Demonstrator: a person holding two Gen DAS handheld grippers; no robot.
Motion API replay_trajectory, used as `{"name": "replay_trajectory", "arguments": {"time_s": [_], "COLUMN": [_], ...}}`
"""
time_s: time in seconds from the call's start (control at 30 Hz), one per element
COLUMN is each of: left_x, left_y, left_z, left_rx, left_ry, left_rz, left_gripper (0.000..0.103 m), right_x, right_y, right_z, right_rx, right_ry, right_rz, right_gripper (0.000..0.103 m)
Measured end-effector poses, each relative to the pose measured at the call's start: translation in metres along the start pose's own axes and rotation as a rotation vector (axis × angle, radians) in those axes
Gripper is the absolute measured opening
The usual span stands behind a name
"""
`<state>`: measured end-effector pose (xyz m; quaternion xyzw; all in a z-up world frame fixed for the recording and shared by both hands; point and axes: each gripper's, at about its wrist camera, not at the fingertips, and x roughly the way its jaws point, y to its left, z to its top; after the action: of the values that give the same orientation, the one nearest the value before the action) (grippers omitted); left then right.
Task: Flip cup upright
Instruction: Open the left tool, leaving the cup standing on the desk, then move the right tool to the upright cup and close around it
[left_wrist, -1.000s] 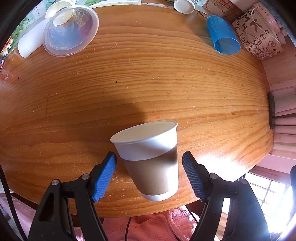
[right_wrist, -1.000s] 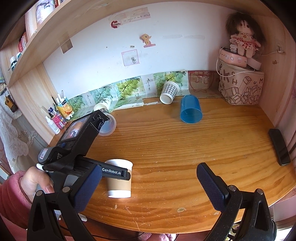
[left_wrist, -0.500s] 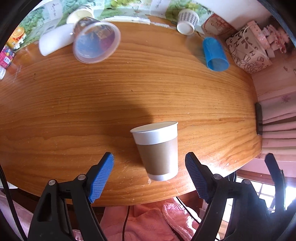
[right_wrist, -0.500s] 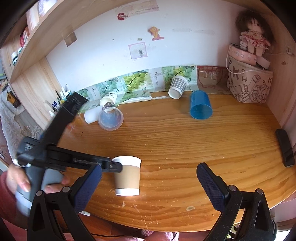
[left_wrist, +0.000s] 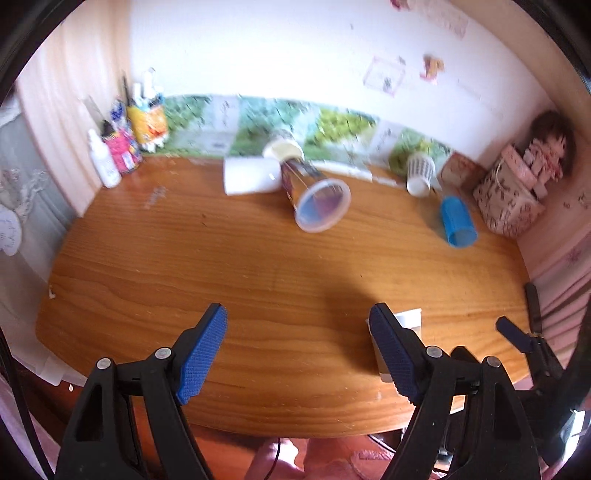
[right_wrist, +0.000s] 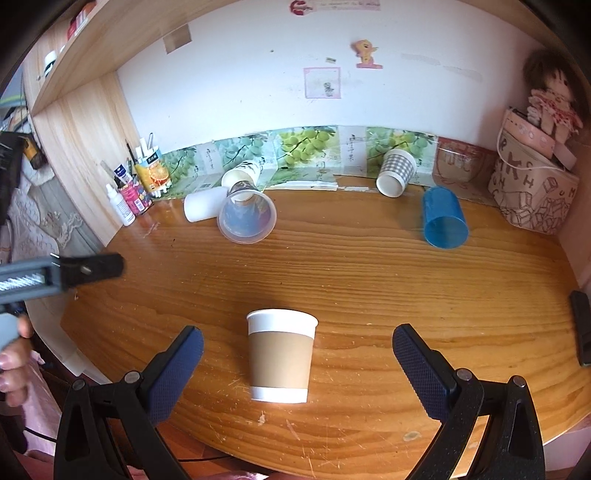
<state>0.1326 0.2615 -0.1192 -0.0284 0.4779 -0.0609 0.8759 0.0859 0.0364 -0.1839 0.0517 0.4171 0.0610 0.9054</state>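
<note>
Cup (right_wrist: 280, 354) upright on table (right_wrist: 369, 280), mouth up.

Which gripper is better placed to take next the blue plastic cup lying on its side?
Probably the right. The right gripper is open, and the blue plastic cup lies ahead, slightly to its right. The left gripper, also open, is at the left side of the wooden table.

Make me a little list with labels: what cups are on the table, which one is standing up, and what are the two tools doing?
standing cup: paper cup with brown sleeve, upright near the front edge
lying cups: clear cup, blue cup, checked cup, white cup, printed cup
table: wooden table
left tool: open, empty, sleeved cup off to its right
right tool: open, empty, facing the sleeved cup
</note>
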Motion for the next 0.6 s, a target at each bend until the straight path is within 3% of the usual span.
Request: {"name": "replay_trajectory", "arguments": {"time_s": [0.3,0.6], "left_x": [-0.051,-0.061], "left_y": [0.035,0.041], "left_z": [-0.019,-0.031], "left_rx": [-0.065,-0.059], "left_ry": [-0.213,-0.199], "left_rz": [-0.017,0.024], "left_gripper": [0.082,0.083], "right_x": [0.033,0.069], "right_y": [0.019,0.015], "right_z": [-0.010,-0.017], "right_rx": [-0.049,-0.035], "right_ry": [-0.010,0.023], "right_rz": [-0.015,-0.031], "right_gripper": [0.103,0.101]}}
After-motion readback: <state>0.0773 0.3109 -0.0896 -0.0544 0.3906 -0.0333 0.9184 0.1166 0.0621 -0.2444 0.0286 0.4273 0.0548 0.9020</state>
